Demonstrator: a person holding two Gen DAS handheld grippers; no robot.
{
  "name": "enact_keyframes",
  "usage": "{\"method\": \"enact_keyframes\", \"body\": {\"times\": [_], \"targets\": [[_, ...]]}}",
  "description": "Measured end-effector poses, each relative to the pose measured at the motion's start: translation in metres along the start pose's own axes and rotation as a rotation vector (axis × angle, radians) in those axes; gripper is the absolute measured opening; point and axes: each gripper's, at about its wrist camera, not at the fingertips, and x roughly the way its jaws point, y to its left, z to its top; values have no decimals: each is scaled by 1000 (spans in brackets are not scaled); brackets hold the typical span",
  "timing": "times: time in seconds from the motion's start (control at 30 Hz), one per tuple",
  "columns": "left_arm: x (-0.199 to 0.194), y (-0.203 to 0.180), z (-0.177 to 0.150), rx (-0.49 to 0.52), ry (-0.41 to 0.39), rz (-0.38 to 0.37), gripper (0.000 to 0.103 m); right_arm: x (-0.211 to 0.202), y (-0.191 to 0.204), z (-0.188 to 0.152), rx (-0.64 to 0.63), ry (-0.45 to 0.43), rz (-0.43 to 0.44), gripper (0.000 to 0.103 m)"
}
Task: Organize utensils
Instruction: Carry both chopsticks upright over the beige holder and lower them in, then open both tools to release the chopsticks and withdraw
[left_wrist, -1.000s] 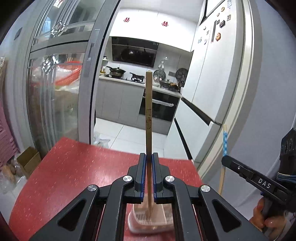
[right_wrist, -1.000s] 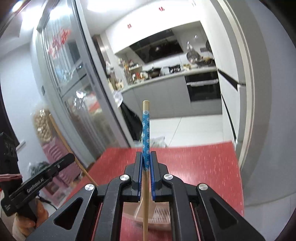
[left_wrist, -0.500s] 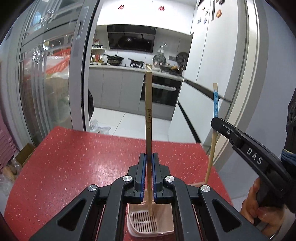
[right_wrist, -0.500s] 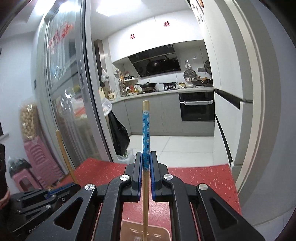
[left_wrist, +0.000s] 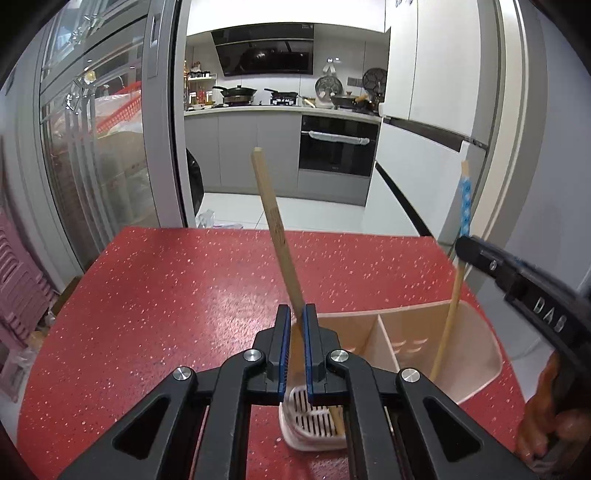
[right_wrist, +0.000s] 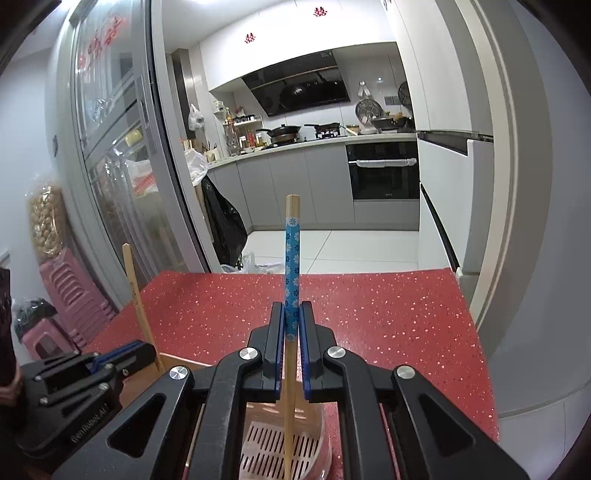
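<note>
A plain chopstick (left_wrist: 280, 236) is pinched by the left gripper (left_wrist: 294, 328), a blue-patterned chopstick (right_wrist: 291, 273) by the right gripper (right_wrist: 291, 325); both tips are lowered into the pink holder (left_wrist: 476, 354) on the red table (left_wrist: 184, 280). Release is judged next.

Your counter (left_wrist: 184, 295) is red with pale speckles, and the utensil holder (left_wrist: 476, 354) on it is pale pink with a slotted white-pink base. You have a plain tan wooden chopstick (left_wrist: 275, 225) in the black left gripper (left_wrist: 294, 332), whose jaws carry blue pads, and a chopstick with a blue band of white flowers (right_wrist: 292, 258) over bare wood in the black right gripper (right_wrist: 291, 325). Behind them you see grey kitchen cabinets (right_wrist: 295, 184), a black oven (left_wrist: 336, 147), and stacked pink stools (right_wrist: 74, 295).
</note>
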Motion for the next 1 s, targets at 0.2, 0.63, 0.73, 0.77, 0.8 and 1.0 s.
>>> {"method": "enact_keyframes", "body": {"times": [0.2,0.63,0.73,0.77,0.8,1.0], "targets": [[-9,1,-2,6,17,34,32,-2,-1,1,15,39,16,23],[-60,31,-27,-75,-5,45,103,-61,-12,-16,76,69,44,75],[-78,41,-47,-92,-39,87,103,-74,-15,-39,93,137,49,80],[-80,43,-54,-86,-23,96,103,-77,-16,-47,97,165,49,80],[-81,46,-62,-84,0,111,103,-79,-15,-55,98,192,44,80],[-76,69,-121,-116,153,161,103,-83,-18,-109,145,394,38,80]]}}
